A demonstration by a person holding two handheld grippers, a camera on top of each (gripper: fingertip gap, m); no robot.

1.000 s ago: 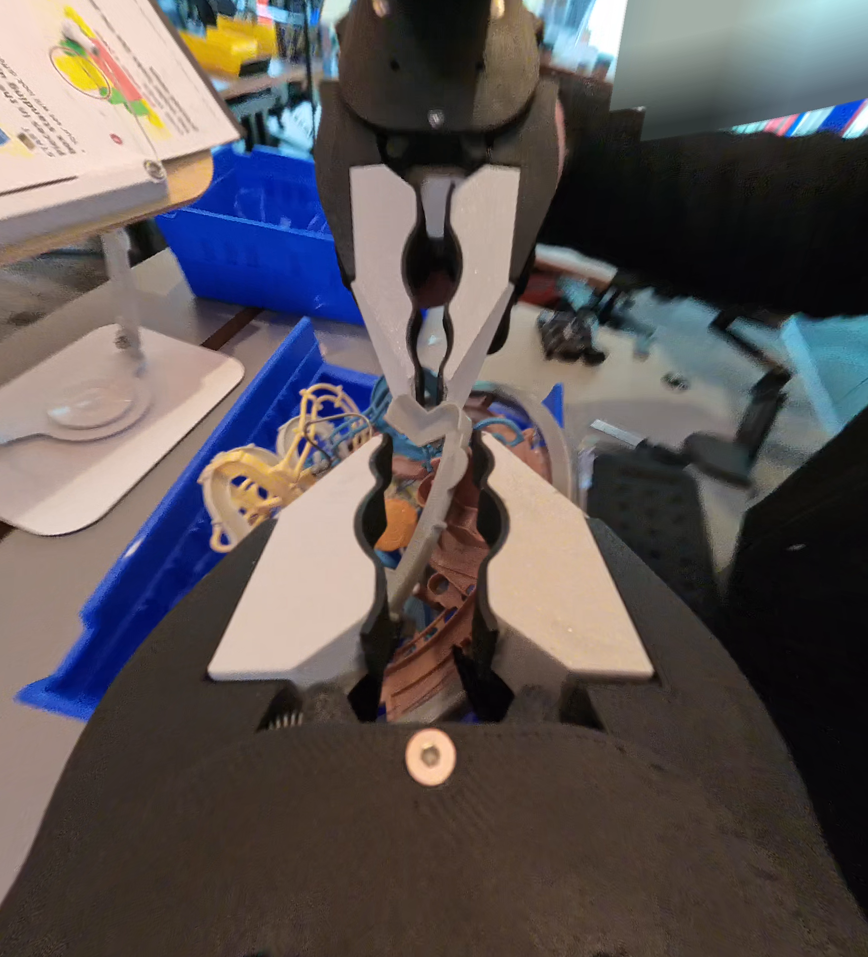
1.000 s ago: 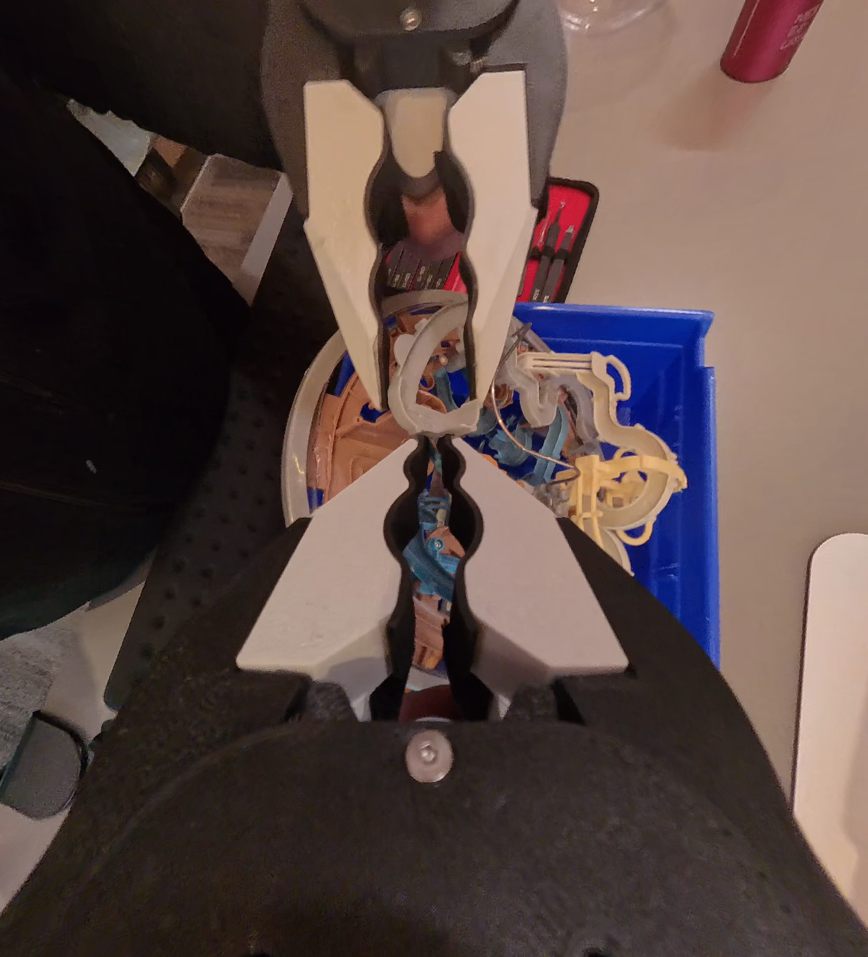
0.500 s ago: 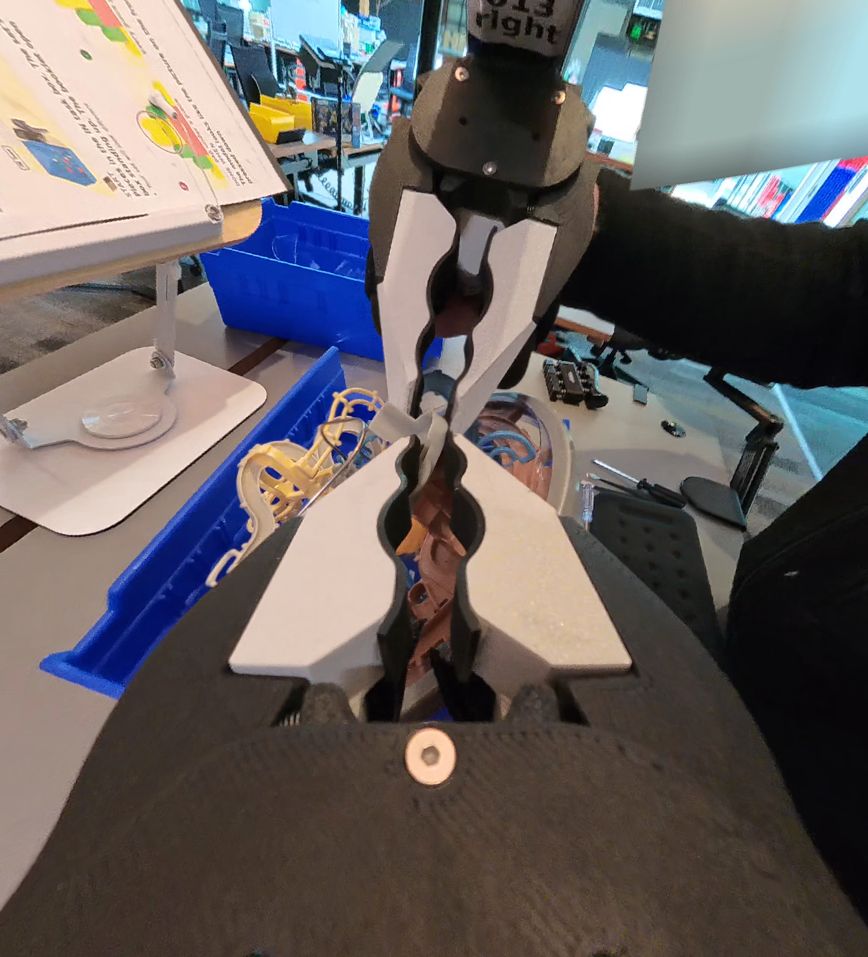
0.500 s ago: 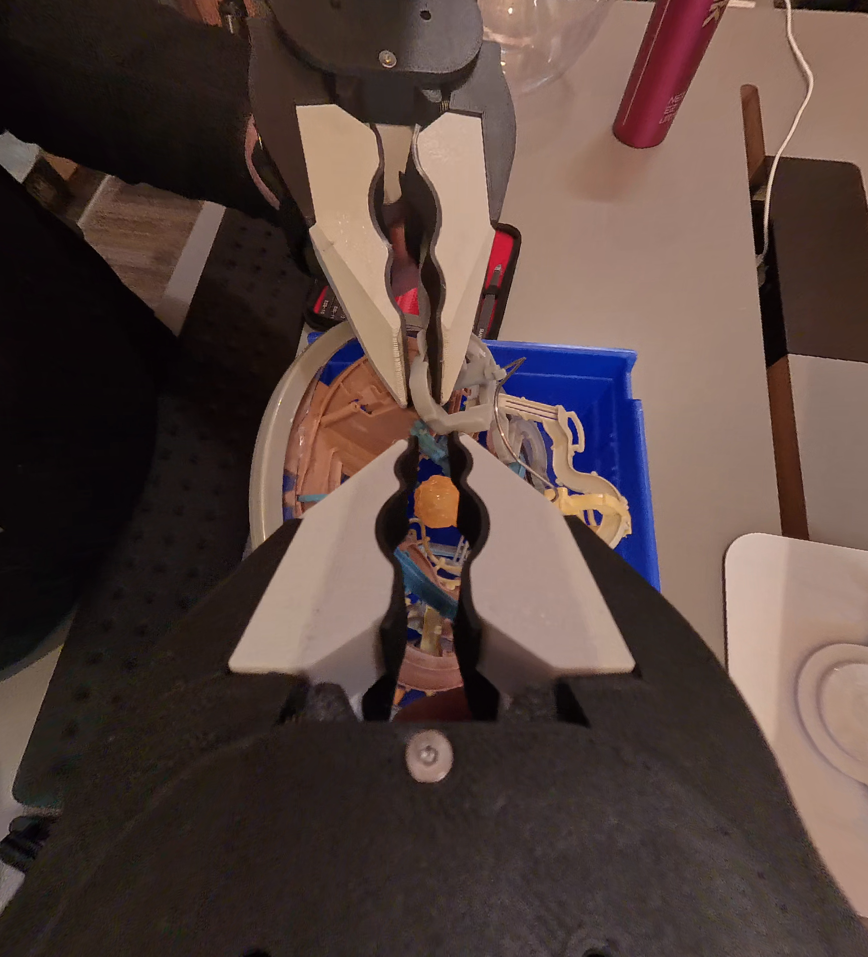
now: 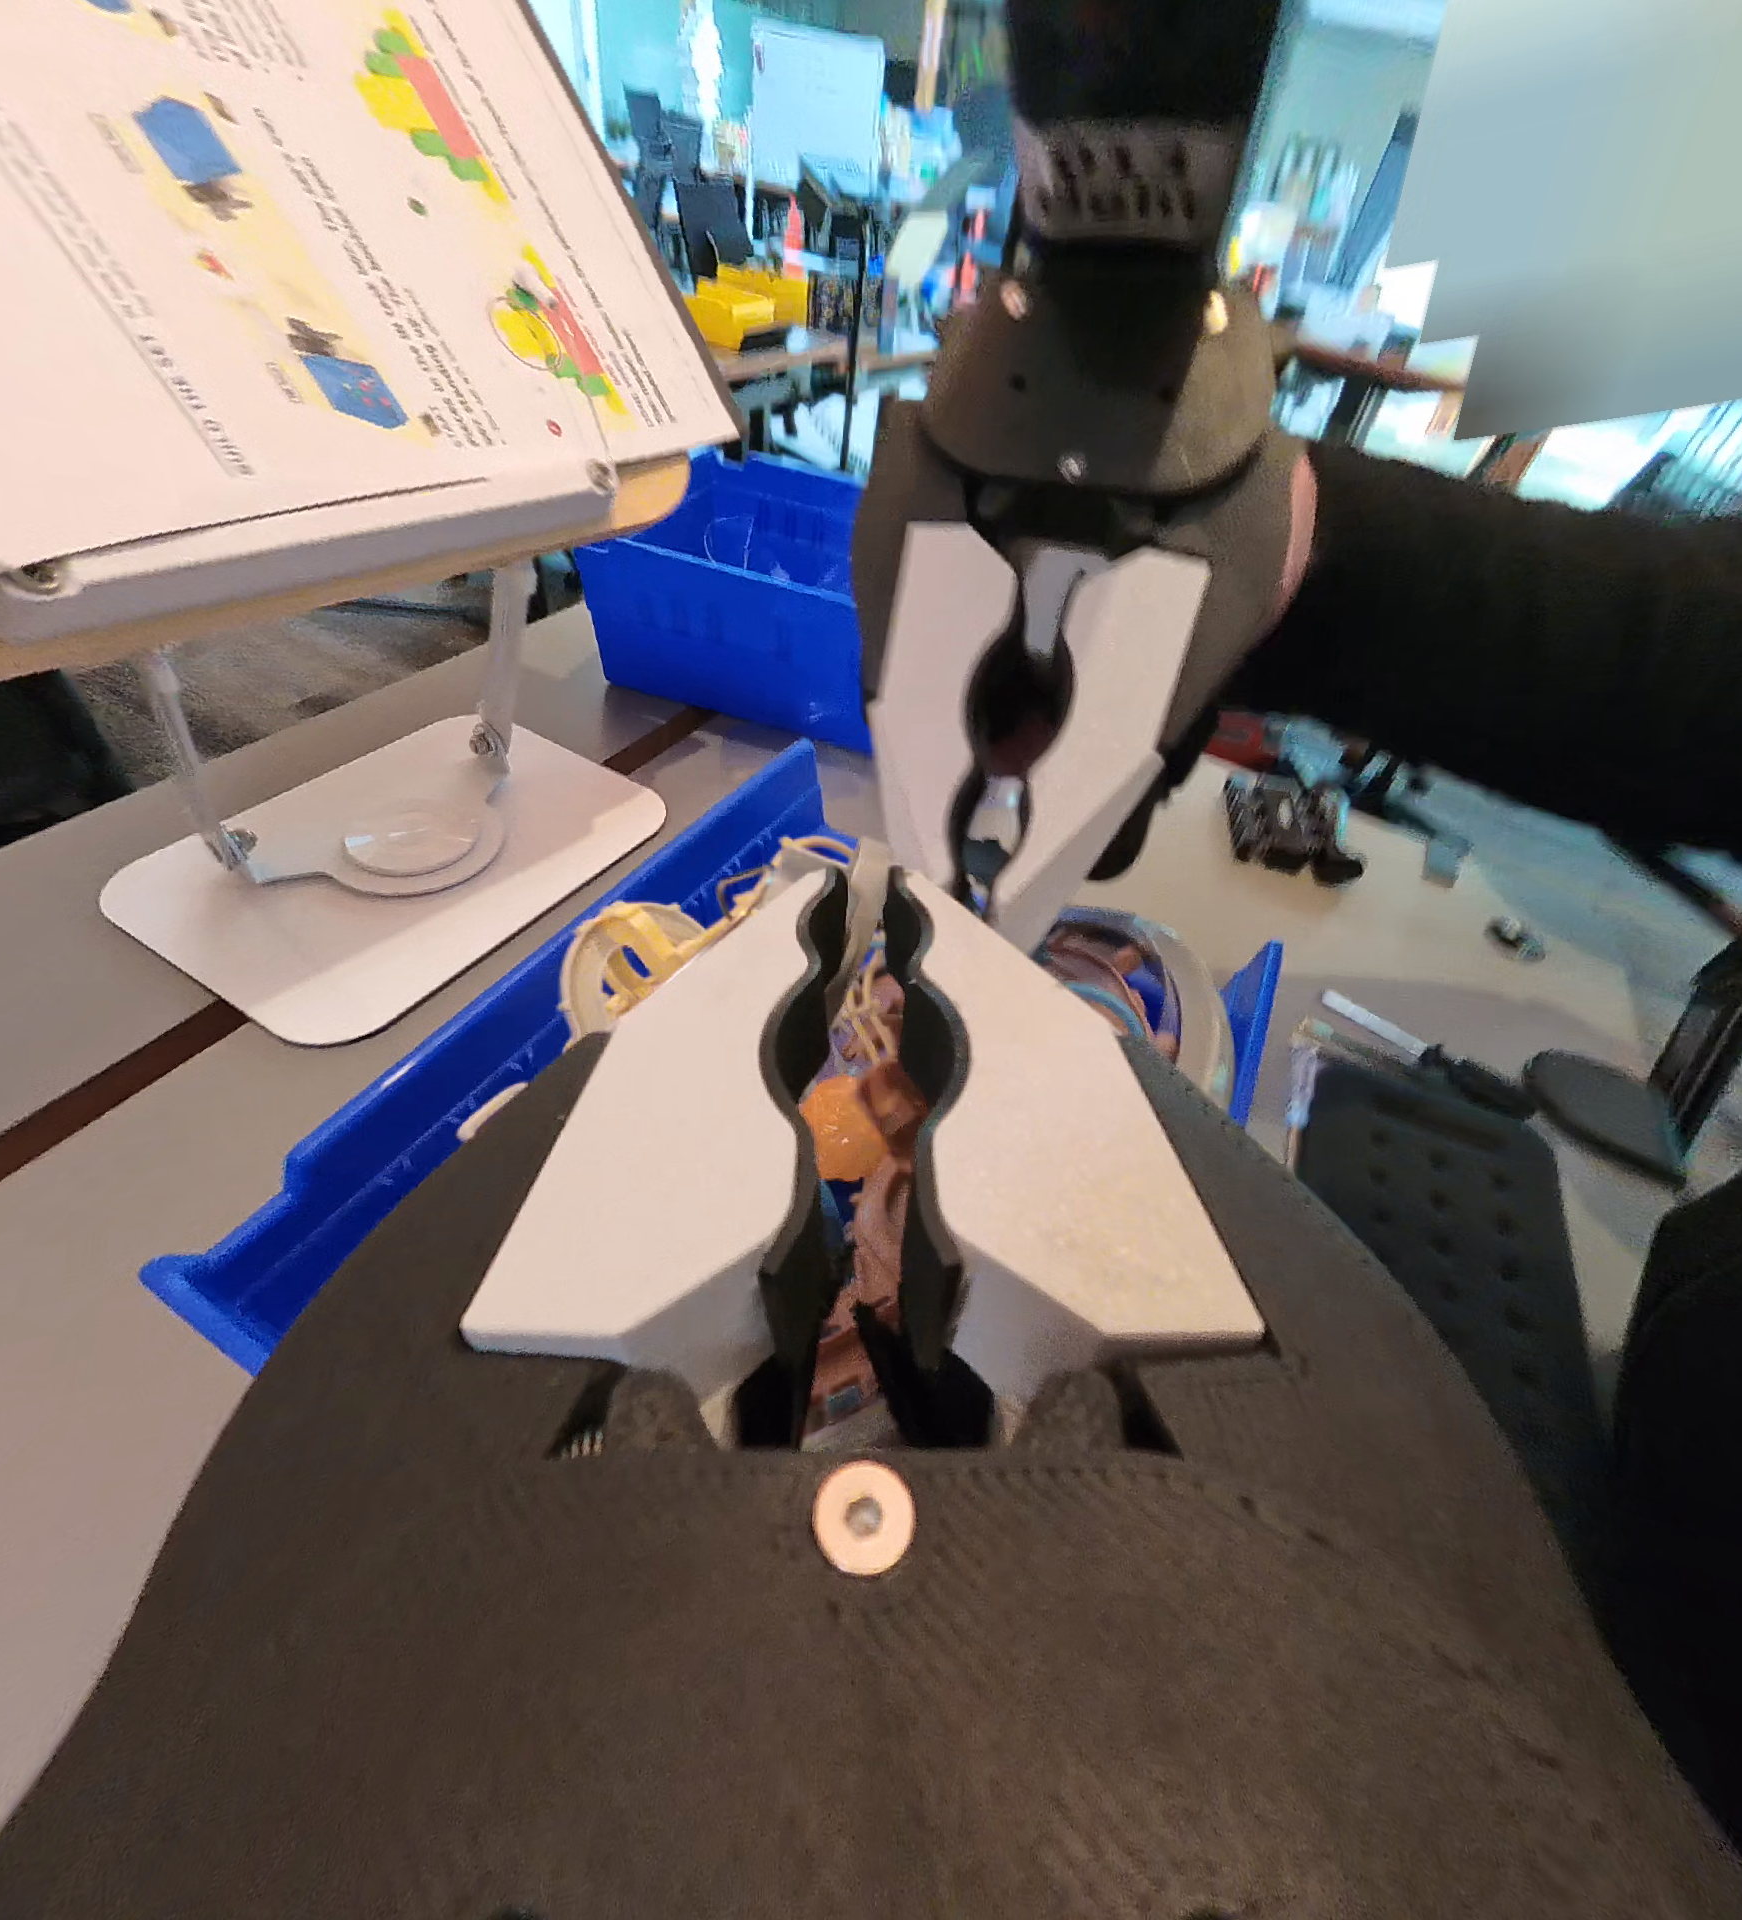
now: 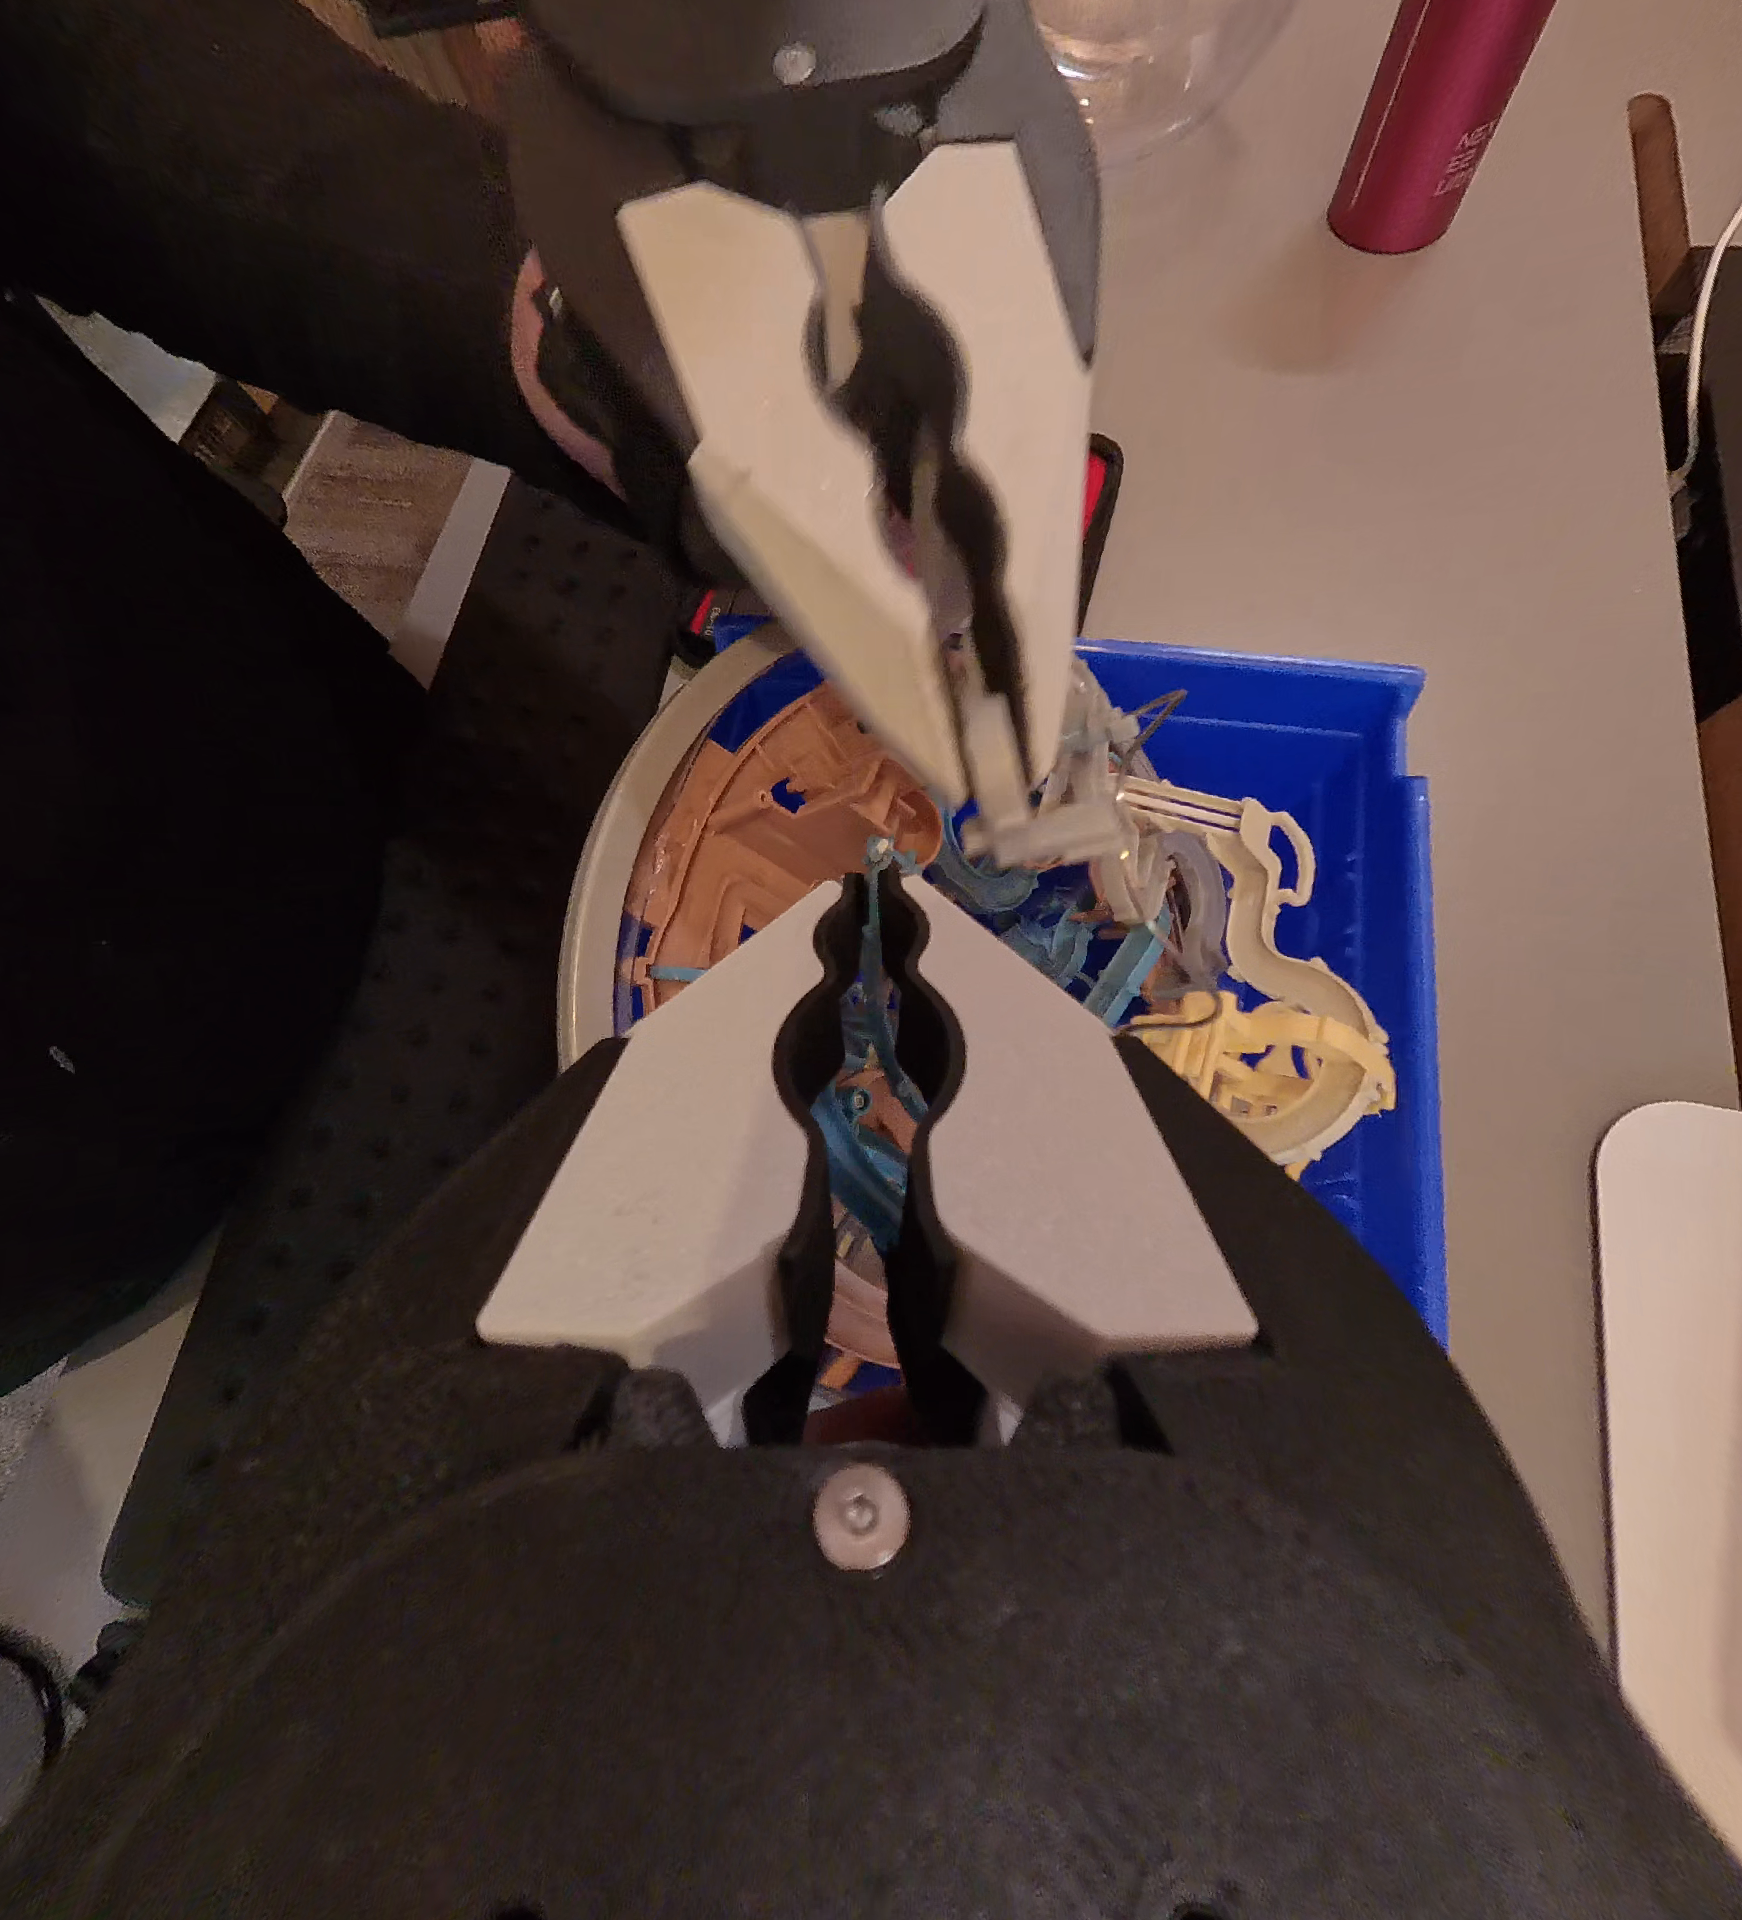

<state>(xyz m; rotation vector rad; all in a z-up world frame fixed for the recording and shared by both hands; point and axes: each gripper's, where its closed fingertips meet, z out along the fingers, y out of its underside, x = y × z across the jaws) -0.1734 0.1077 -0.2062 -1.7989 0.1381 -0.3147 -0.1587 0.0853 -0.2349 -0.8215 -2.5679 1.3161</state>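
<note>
Parted since a second ago, left tongs (image 5: 862, 883) clamp one end of a grey plastic piece (image 6: 1064, 831), likely light and brittle, mid-frame above the blue bin (image 6: 1366, 727); right tongs (image 6: 877, 883) near-closed, grip unclear.

Your left hand-held gripper (image 5: 862, 883): grey strip (image 5: 865, 902) at tips, grasp unclear. Blue bin (image 6: 1366, 883): near end hidden beneath your right hand-held gripper (image 6: 872, 888). Pink bottle (image 6: 1423, 125), upper right: top cut off. Instruction sheet (image 5: 254, 239), upper left: blurred.
</note>
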